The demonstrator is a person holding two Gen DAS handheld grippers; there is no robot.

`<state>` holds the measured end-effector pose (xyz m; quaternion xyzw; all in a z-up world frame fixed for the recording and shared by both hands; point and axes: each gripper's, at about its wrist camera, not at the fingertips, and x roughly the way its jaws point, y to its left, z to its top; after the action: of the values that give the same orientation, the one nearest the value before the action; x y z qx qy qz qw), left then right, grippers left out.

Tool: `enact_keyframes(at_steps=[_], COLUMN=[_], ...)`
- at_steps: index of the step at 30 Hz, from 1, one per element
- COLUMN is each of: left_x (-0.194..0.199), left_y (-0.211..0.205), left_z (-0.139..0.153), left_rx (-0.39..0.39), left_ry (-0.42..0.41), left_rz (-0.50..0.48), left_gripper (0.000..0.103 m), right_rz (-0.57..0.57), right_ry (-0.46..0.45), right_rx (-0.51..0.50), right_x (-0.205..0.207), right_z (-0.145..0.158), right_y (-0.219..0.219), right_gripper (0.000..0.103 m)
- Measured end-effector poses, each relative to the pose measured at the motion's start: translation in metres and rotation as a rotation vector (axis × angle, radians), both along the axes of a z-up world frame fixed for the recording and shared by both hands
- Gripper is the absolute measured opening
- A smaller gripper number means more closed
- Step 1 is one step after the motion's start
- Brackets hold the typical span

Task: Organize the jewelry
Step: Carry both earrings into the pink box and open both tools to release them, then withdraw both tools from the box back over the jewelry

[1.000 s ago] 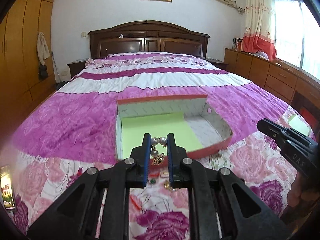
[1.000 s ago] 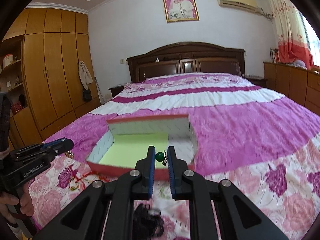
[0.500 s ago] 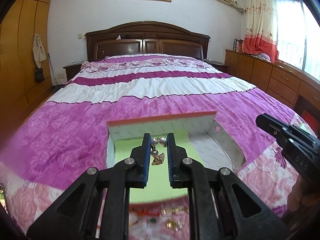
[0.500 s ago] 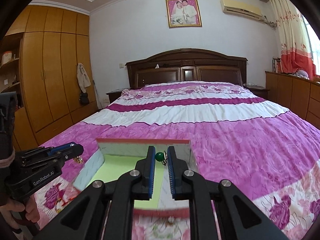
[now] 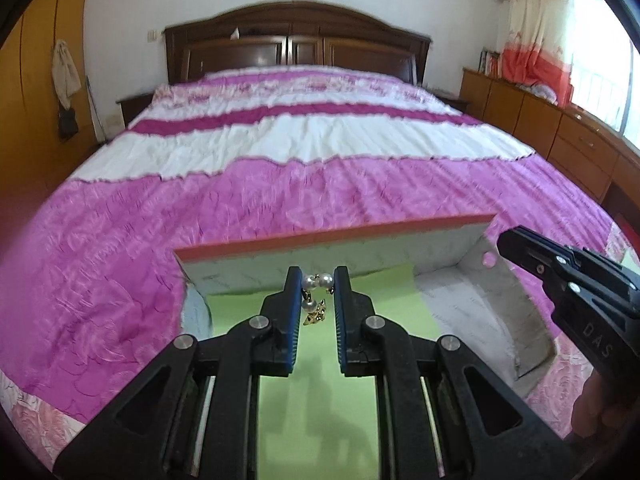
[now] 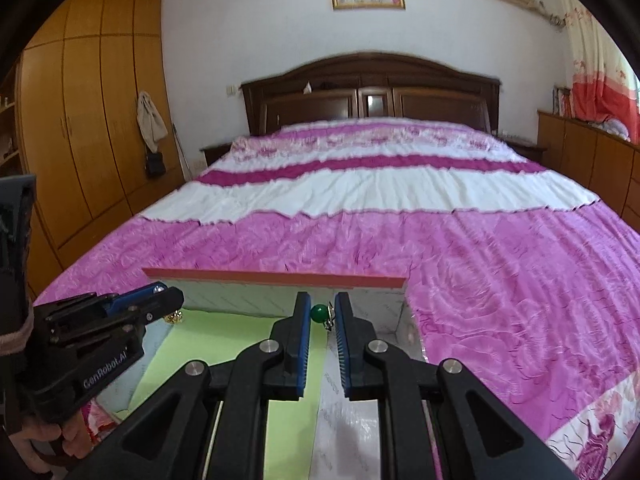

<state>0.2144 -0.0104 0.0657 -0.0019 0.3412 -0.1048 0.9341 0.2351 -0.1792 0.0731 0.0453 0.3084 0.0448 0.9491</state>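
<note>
Pink bedspread [image 5: 320, 196]; over box [image 5: 332, 236], left fingers [image 5: 317, 285] pinch pearl earring [image 5: 316, 296], right fingers [image 6: 322, 314] green-bead earring [image 6: 319, 313].

Two wrist fisheyes, close above box [image 5: 336, 236], facing headboard [image 6: 370, 80].
Shared: box, bed; right gripper [image 5: 508, 242] at right edge, left gripper [image 6: 170, 300] at lower left.
</note>
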Motion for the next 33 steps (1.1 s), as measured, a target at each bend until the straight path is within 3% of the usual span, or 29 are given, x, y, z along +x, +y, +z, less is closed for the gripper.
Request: enact_keyframes(at_steps=[17, 21, 25, 29, 33], left_x=[0.044, 0.045, 0.044, 0.037, 0.028], left_y=[-0.009, -0.012, -0.01, -0.004, -0.001], left_z=[-0.055, -0.059, -0.057, -0.047, -0.037], left_rx=[0.065, 0.092, 0.072, 0.03, 0.0], left_ry=[0.306, 0.328, 0.327, 0.289, 0.265], left_rz=[0.057, 0.052, 0.068, 0.087, 0.087], left_gripper=[0.008, 0.01, 0.03, 0.037, 0.038], right_rz=[-0.035, -0.026, -0.019, -0.01, -0.003], right_ry=[0.379, 0.39, 0.389, 0.375, 0.325], right_rx=[-0.027, -0.044, -0.023, 0.024, 0.047], right_x=[0.046, 0.046, 0.046, 0.04, 0.028], right_z=[-0.074, -0.074, -0.073, -0.067, -0.051], right_y=[-0.013, -0.011, -0.012, -0.013, -0.013], right_gripper=[0.014, 0.014, 0.016, 0.028, 0.039])
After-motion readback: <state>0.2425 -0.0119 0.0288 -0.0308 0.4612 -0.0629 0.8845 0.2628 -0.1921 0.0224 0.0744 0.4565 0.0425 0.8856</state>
